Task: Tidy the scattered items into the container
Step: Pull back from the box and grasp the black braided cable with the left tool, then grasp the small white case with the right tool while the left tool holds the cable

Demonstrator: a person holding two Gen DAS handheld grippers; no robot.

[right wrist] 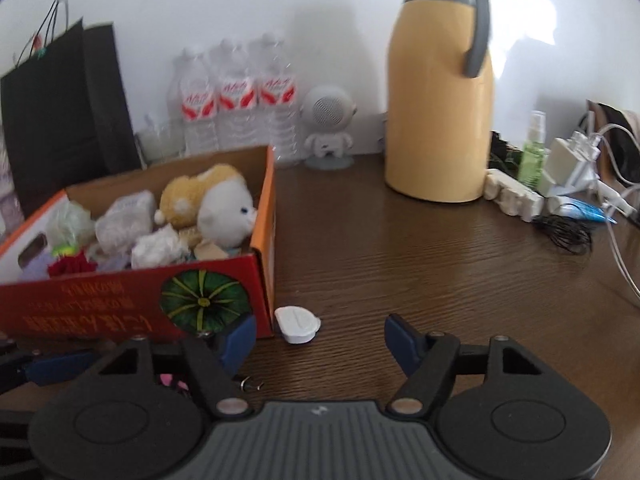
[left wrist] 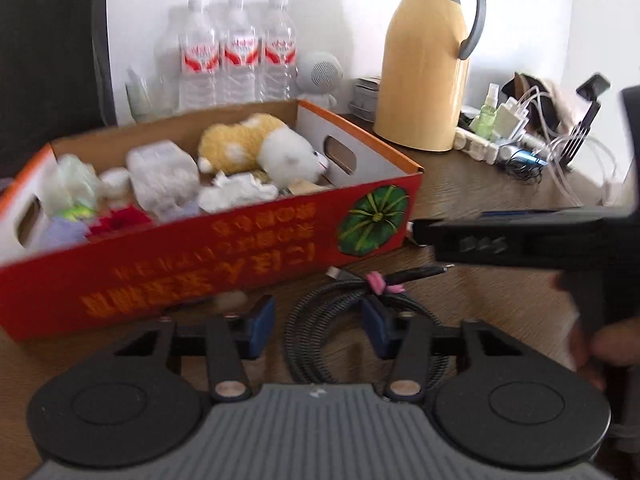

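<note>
Cable (left wrist: 340,320): a coiled black braided cord bound with a pink tie (left wrist: 378,283), lying on the worktop (right wrist: 400,260) just in front of the box.
Left tongs (left wrist: 318,330): my blue pads (left wrist: 262,330) stand either side of the coil's upper loops, not pressing on it; nothing is gripped yet.
Step in hand: I judge this to be the pick-up of the cable. Best practice is to centre the pads over the bundled part near the tie, so the loops lift together instead of unwinding.
White capsule (right wrist: 298,324): a small, smooth plastic pod with a flat lid, on the worktop touching or just beside the box's near corner.
Right tongs (right wrist: 320,346): released, empty, with the capsule ahead of the gap, towards my left pad.
Container (left wrist: 200,256): a shallow red cardboard box with cut-out handles and a green pumpkin print, open on top.
Contents: a yellow-and-white plush toy (left wrist: 256,148), crumpled tissue, soft wrapped packets.
Surroundings: a matte yellow thermos (right wrist: 440,100) and clear water bottles (left wrist: 236,52) stand well behind.
</note>
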